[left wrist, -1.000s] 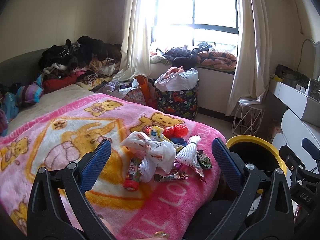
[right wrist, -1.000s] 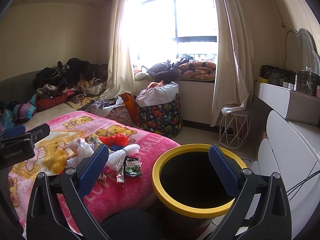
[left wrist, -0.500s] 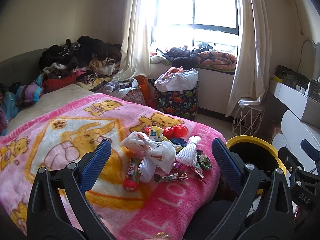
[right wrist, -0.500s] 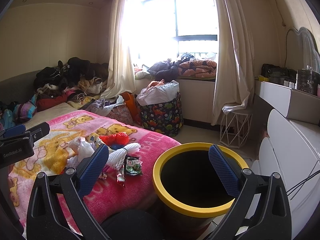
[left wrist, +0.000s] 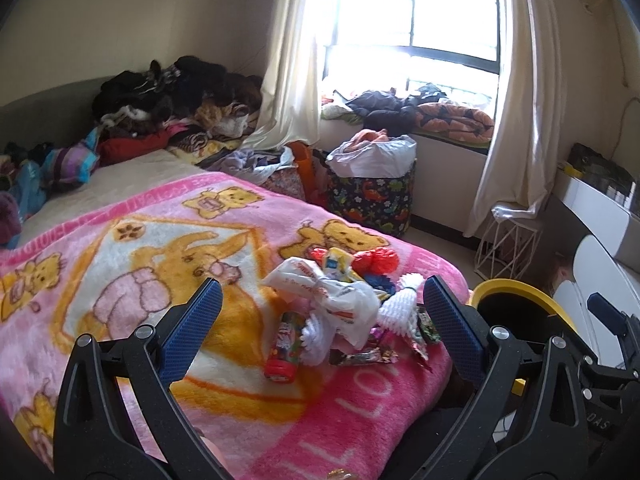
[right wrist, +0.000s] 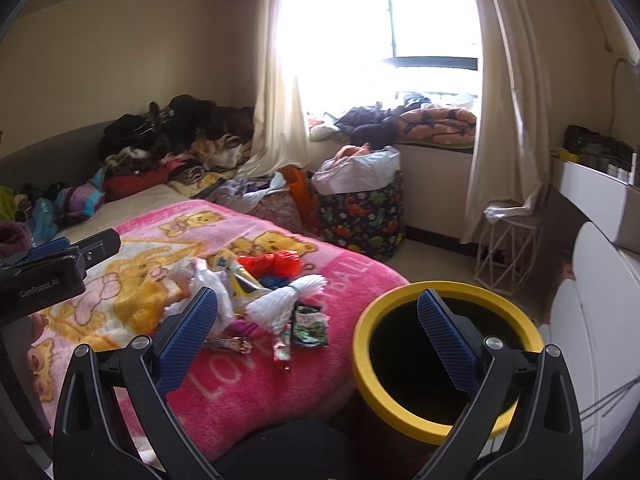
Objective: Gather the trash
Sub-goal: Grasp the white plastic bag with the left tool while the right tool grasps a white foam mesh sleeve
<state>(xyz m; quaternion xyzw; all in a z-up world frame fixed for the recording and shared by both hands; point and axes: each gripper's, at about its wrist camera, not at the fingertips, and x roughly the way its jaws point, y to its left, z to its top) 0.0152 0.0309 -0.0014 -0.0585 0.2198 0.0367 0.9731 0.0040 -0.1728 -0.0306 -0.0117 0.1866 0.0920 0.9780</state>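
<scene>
A pile of trash lies on the pink blanket (left wrist: 140, 248) near the bed's corner: a white plastic bag (left wrist: 332, 292), a red-capped tube (left wrist: 284, 348), a white foam net (left wrist: 396, 308), red plastic (left wrist: 376, 258) and several wrappers. My left gripper (left wrist: 320, 320) is open and empty, hovering just short of the pile. My right gripper (right wrist: 316, 328) is open and empty, above the gap between the bed and a black bin with a yellow rim (right wrist: 440, 352). The pile also shows in the right wrist view, with the foam net (right wrist: 284, 300) and a green wrapper (right wrist: 308, 320).
Clothes are heaped at the bed's far end (left wrist: 168, 96). A dinosaur-print hamper (left wrist: 372, 196) stands by the window, a white wire stool (left wrist: 508, 240) near the curtain, and white furniture (right wrist: 600, 280) to the right of the bin.
The right gripper has shifted left toward the bed, so the bin now sits further right in its view. The left gripper has barely moved. Both stay open.
</scene>
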